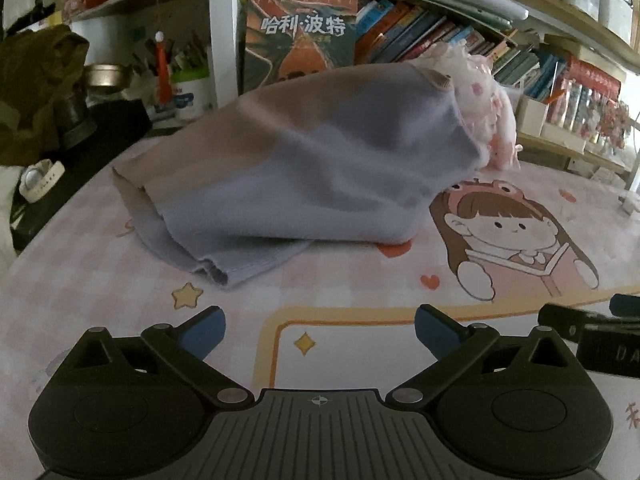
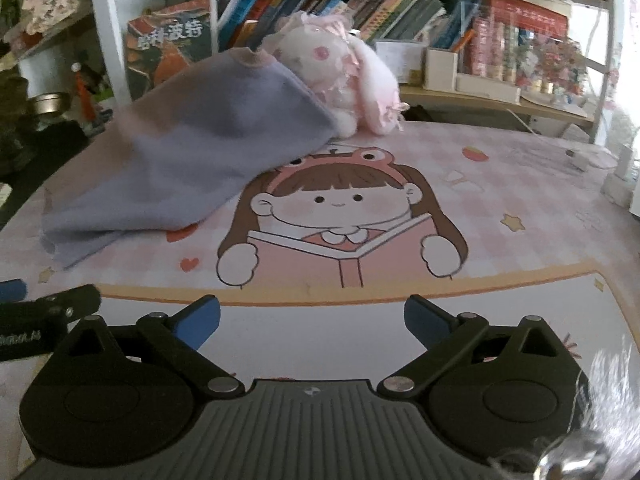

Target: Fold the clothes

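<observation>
Garment [image 1: 304,168] lies on the mat [image 1: 340,340], its far end propped on the plush toy [image 1: 486,120] behind it. Books [image 1: 420,32] line the shelf at the back. Left gripper [image 1: 318,330] sits before the garment; right gripper [image 2: 312,322] just beside it.

Plush toy [image 1: 486,92] half behind garment [image 1: 304,168] (blurred)

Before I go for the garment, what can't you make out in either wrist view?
- Garment: motion-blurred in both views; its kind and any sleeves unclear.
- Plush toy: mostly hidden behind the garment in the left view.
- Right claw: only its tip shows at the left view's right edge.
- Left claw: likewise clipped at the right view's left edge.
</observation>
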### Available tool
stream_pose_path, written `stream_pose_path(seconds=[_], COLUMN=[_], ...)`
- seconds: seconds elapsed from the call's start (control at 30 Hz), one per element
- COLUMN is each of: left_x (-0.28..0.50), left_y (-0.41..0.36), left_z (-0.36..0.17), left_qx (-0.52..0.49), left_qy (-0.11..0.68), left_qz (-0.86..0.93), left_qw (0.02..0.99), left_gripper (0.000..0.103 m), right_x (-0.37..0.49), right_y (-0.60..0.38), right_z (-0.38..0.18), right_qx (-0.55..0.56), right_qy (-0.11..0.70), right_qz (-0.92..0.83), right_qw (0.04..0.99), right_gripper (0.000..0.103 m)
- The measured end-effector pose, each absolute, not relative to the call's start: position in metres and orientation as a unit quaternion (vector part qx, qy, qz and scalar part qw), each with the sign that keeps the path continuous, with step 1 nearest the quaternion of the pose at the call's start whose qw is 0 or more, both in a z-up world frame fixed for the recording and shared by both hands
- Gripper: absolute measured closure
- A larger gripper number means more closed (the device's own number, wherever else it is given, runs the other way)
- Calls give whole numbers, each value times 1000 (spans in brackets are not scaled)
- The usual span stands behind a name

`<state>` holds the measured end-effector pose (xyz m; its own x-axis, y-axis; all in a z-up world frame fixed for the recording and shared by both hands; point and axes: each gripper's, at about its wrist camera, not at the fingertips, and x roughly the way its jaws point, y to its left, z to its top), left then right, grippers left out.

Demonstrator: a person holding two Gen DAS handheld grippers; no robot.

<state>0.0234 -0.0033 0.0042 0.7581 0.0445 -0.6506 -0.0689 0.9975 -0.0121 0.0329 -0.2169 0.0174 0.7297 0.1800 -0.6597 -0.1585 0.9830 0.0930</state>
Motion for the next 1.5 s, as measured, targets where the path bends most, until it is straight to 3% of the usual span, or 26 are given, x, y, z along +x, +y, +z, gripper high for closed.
stream_pose_path(seconds=[0.2, 0.47, 0.7, 1.0, 1.4, 1.5], left_x=[31, 61, 93, 131, 181, 192], left_y=[-9, -19, -42, -73, -109, -104], left_z=[11, 2, -1, -4, -21, -23], left_qx=[-1, 22, 79, 152, 214, 222], left_qy=[330, 378, 382, 366, 360, 363], left_qz=[42, 27, 10, 8, 9, 36], left_qw=[943, 925, 921, 918, 908, 904], left_gripper=[1, 1, 17, 17, 17, 29], right_x=[43, 67, 93, 113, 122, 121], right_y=[-222, -234, -249, -272, -300, -305], right_z=[17, 16, 16, 17, 13, 14], right_qx=[22, 33, 47, 61, 86, 96], right_qy=[366, 366, 376, 389, 404, 402], right_qz=[106, 148, 159, 177, 181, 187], right_qw=[924, 918, 912, 902, 893, 891], right_gripper=[3, 5, 35, 62, 64, 62])
